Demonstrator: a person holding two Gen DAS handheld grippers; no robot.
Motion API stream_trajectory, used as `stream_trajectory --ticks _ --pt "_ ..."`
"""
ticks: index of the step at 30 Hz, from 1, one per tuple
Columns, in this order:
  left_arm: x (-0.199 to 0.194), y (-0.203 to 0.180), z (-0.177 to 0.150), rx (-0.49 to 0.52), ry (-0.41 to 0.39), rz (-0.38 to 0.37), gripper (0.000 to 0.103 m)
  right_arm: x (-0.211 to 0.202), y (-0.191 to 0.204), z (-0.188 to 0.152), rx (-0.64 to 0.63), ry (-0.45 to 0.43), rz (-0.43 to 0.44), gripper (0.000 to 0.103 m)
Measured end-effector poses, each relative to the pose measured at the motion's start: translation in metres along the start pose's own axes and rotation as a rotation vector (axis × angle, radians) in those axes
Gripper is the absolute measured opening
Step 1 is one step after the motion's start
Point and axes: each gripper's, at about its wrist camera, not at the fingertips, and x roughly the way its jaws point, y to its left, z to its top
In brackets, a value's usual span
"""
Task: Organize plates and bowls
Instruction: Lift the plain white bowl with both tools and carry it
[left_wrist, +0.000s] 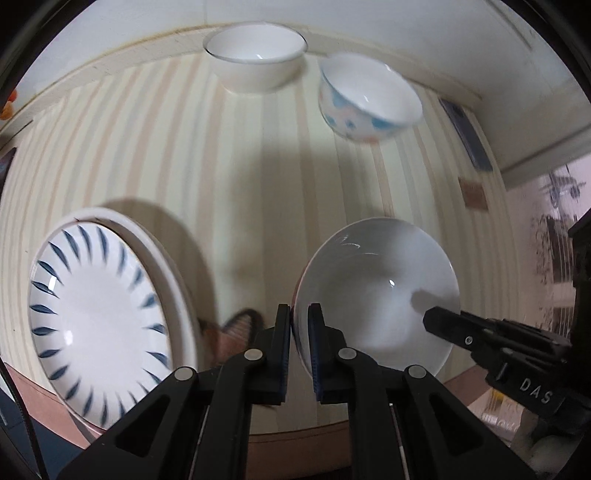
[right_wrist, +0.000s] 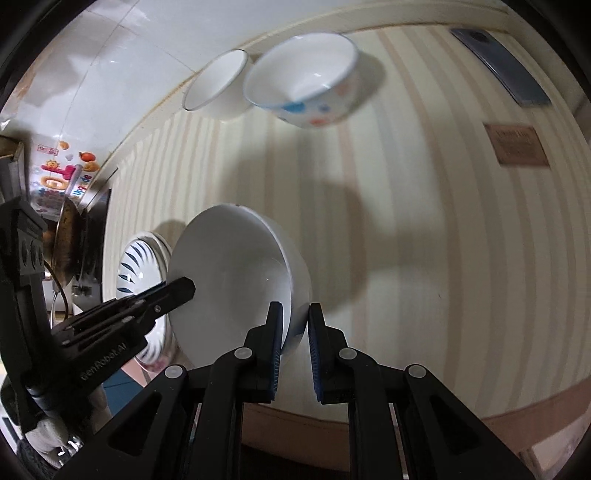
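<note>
A plain white bowl (left_wrist: 380, 288) is held above the striped table by both grippers. My left gripper (left_wrist: 300, 332) is shut on its left rim. My right gripper (right_wrist: 295, 332) is shut on its right rim; the bowl shows in the right wrist view (right_wrist: 236, 280). The right gripper reaches in from the right in the left wrist view (left_wrist: 443, 325), and the left gripper from the left in the right wrist view (right_wrist: 177, 291). A blue-leaf patterned plate (left_wrist: 99, 314) lies on a white plate at the left. A white bowl (left_wrist: 255, 55) and a spotted bowl (left_wrist: 365, 99) stand at the back.
The striped tablecloth (left_wrist: 229, 166) covers the table to the wall. A dark phone (right_wrist: 502, 66) and a brown card (right_wrist: 517, 144) lie at the right. The table's front edge (right_wrist: 517, 410) runs close below the grippers. A pot lid (right_wrist: 70, 240) stands left.
</note>
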Motion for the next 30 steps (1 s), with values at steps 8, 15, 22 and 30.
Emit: stream_trajectory --ticks 8,15,22,30 --pt "0.02 -0.019 -0.006 0.052 0.027 0.029 0.008 0.003 -0.037 -0.016 0.068 -0.006 0.009 0.015" --pt "0.025 -0.024 -0.007 0.069 0.032 0.05 0.008 0.006 -0.043 -0.018 0.082 -0.005 0.014 0.015" --pt "0.023 -0.029 -0.007 0.076 0.033 0.061 0.007 0.01 -0.04 -0.014 0.076 0.022 0.008 0.016" --pt "-0.05 -0.032 0.024 0.093 -0.1 0.011 0.018 -0.024 -0.049 0.004 0.1 0.029 0.054 0.026"
